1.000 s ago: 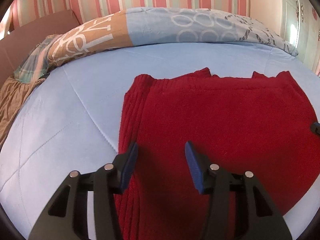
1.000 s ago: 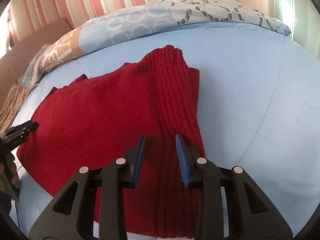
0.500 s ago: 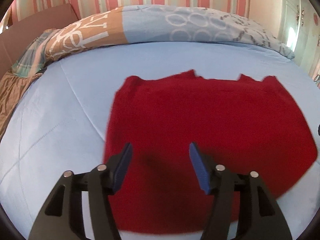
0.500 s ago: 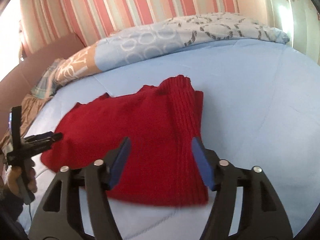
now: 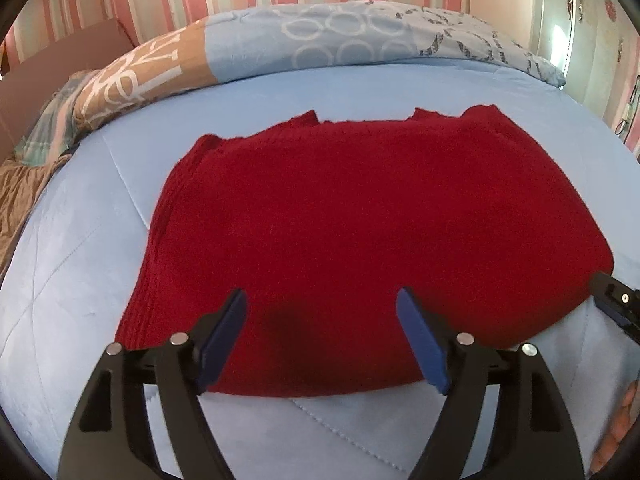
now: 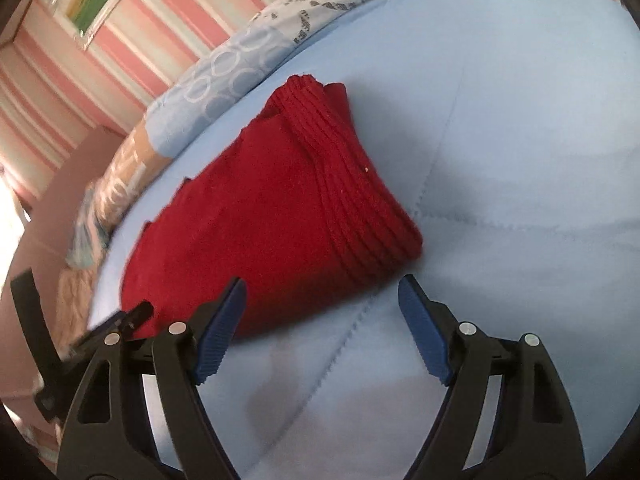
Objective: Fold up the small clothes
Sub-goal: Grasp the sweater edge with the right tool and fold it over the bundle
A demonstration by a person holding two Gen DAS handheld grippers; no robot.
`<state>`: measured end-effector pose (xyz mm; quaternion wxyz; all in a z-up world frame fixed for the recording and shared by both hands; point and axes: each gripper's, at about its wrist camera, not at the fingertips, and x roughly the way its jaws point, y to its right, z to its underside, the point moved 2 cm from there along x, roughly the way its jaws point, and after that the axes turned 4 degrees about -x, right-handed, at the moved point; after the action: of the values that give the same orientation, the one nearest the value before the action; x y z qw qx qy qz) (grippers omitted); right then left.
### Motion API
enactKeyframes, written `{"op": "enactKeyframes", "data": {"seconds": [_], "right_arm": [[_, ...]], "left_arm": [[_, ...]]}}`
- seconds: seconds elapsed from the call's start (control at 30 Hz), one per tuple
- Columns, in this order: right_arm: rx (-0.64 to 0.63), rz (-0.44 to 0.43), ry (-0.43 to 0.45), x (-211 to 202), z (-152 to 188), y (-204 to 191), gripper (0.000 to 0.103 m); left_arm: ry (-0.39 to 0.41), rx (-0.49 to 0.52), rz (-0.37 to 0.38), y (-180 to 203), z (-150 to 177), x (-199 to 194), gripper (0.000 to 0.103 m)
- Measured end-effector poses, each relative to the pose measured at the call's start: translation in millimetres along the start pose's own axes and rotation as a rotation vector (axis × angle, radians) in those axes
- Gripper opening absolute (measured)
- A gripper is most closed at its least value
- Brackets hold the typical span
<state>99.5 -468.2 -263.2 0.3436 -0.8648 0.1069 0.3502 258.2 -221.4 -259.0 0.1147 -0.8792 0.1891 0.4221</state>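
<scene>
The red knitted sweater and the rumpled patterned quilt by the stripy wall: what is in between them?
Nothing: only bare light-blue bed cover separates the red knitted sweater from the rumpled patterned quilt, seen clearest in the left wrist view.

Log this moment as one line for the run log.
task: fold small clothes | red sweater: folded, flat on blue bed | left claw: opening, empty | right claw: opening, empty

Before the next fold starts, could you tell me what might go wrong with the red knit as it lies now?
1. The far edge of the red knit is ragged, with tabs poking out, so another fold may lock in that unevenness.
2. Its thick ribbed band is bunched at one end; the stack might spring open.
3. Both tongs, left and right, are opening with nothing between them, so nothing holds the fold down.
</scene>
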Motion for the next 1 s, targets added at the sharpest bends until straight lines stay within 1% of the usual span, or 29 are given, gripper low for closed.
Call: {"op": "enactKeyframes", "data": {"seconds": [0.13,0.33,0.57,0.77,0.87,0.9,0.97,1.0], "right_arm": [[0.025,-0.027,0.006,5,-4,2,0.079],[0.009,-0.017,0.014,17,-8,0,0.08],[-0.013,-0.019,0.025,32,-24,-1,0.081],[0.054,-0.076,0.061,35,-43,5,0.081],[0.039,-0.046,0.035,42,-43,7,0.081],[0.035,-0.044,0.042,43,-43,8,0.08],[0.029,-0.039,0.054,42,-43,7,0.071],[0.032,-0.034,0.057,43,-43,8,0.056]], "left_arm": [[-0.003,-0.002,0.006,2,-3,1,0.078],[-0.01,0.007,-0.007,4,-3,7,0.078],[-0.032,0.001,-0.006,4,1,11,0.078],[-0.039,0.015,-0.016,4,-1,13,0.078],[-0.043,-0.003,-0.01,4,-3,14,0.078],[-0.044,-0.005,-0.008,4,-4,15,0.078],[-0.047,-0.004,-0.014,6,-4,15,0.078],[-0.05,-0.005,-0.015,7,-5,16,0.078]]}}
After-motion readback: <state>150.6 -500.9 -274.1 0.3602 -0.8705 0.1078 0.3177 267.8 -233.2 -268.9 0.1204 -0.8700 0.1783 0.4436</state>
